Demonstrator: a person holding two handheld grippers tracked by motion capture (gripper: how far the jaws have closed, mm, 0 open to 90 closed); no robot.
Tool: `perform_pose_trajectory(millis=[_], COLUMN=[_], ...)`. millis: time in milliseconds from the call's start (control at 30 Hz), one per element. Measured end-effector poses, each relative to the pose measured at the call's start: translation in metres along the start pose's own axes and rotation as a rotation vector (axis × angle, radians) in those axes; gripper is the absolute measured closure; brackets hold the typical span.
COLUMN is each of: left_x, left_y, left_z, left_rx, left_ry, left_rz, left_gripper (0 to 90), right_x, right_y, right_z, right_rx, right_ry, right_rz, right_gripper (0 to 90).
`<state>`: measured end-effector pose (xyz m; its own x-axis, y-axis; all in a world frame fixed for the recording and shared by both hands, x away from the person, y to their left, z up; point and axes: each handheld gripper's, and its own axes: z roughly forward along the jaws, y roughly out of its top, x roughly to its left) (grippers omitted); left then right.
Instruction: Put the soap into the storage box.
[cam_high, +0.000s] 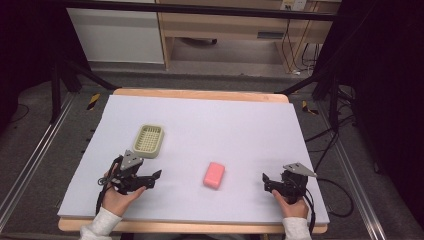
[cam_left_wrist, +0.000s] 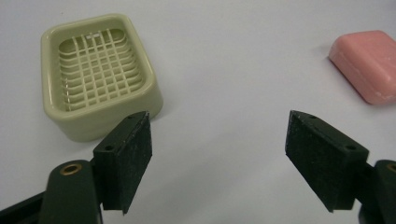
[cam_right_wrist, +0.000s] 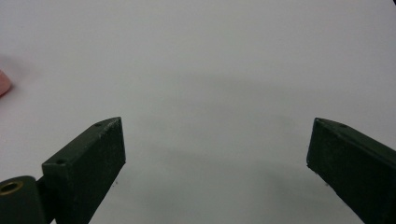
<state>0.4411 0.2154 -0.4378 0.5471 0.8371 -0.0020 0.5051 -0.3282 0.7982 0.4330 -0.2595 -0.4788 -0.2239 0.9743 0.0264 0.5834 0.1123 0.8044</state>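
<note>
The desk (cam_high: 240, 120) carries a green soap dish (cam_high: 148, 140) just ahead of the left gripper (cam_high: 152, 179), whose jaws stand spread and empty. The pink soap (cam_high: 214, 174) lies between both grippers; the right gripper (cam_high: 266, 181) also gapes empty.
</note>
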Motion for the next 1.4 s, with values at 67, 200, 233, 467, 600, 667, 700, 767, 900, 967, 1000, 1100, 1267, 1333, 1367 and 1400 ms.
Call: perform_pose_trajectory(millis=[67, 200, 233, 467, 600, 667, 700, 767, 900, 967, 1000, 1100, 1267, 1333, 1367, 1400], left_x=[-0.002, -0.005, -0.006, -0.016, -0.022, -0.025, -0.026, -0.03, -0.036, -0.038, -0.04, -0.044, -0.05, -0.053, -0.054, -0.056], left_y=[0.004, 0.012, 0.015, 0.029, 0.035, 0.037, 0.038, 0.04, 0.044, 0.045, 0.047, 0.049, 0.051, 0.052, 0.053, 0.053], left_z=[0.0, -0.001, -0.001, 0.002, 0.005, 0.008, 0.009, 0.012, 0.016, 0.017, 0.018, 0.02, 0.024, 0.027, 0.028, 0.029], left_rx=[-0.002, -0.021, -0.027, -0.034, -0.037, -0.036, -0.034, -0.031, -0.028, -0.029, -0.026, -0.024, -0.021, -0.014, -0.01, -0.009], left_ry=[-0.003, -0.014, -0.017, -0.038, -0.052, -0.059, -0.062, -0.069, -0.08, -0.082, -0.088, -0.094, -0.102, -0.11, -0.112, -0.11], left_rz=[0.004, -0.004, -0.006, -0.001, 0.001, 0.003, 0.003, 0.008, 0.015, 0.015, 0.021, 0.026, 0.024, 0.027, 0.033, 0.033], left_gripper=[22.5, 22.6, 22.6, 22.7, 22.8, 22.8, 22.7, 22.7, 22.8, 22.8, 22.8, 22.8, 22.8, 22.8, 22.8, 22.8], right_x=[0.001, 0.001, 0.001, 0.002, 0.002, 0.002, 0.002, 0.002, 0.002, 0.002, 0.002, 0.003, 0.003, 0.003, 0.003, 0.003], right_y=[0.0, 0.0, 0.0, 0.0, 0.0, 0.001, 0.001, 0.0, 0.0, 0.0, 0.0, 0.0, 0.0, 0.0, 0.0, 0.0], right_z=[0.0, 0.0, 0.0, -0.001, 0.0, 0.0, 0.0, 0.0, 0.0, 0.0, 0.0, 0.0, 0.0, 0.001, 0.001, 0.001], right_rx=[0.003, 0.0, 0.0, -0.004, -0.005, -0.005, -0.004, -0.004, -0.004, -0.005, -0.005, -0.006, -0.009, -0.009, -0.009, -0.009], right_ry=[0.002, 0.003, 0.004, 0.009, 0.01, 0.013, 0.011, 0.011, 0.008, 0.008, 0.01, 0.01, 0.01, 0.009, 0.009, 0.009], right_rz=[-0.001, -0.005, -0.005, 0.003, 0.0, 0.001, 0.0, -0.003, -0.007, -0.007, -0.002, -0.003, -0.004, -0.004, -0.005, -0.005], right_gripper=[4.9, 4.9, 4.9, 4.9, 4.9, 4.9, 4.9, 5.0, 5.1, 5.1, 5.1, 5.1, 5.0, 5.0, 5.0, 5.0])
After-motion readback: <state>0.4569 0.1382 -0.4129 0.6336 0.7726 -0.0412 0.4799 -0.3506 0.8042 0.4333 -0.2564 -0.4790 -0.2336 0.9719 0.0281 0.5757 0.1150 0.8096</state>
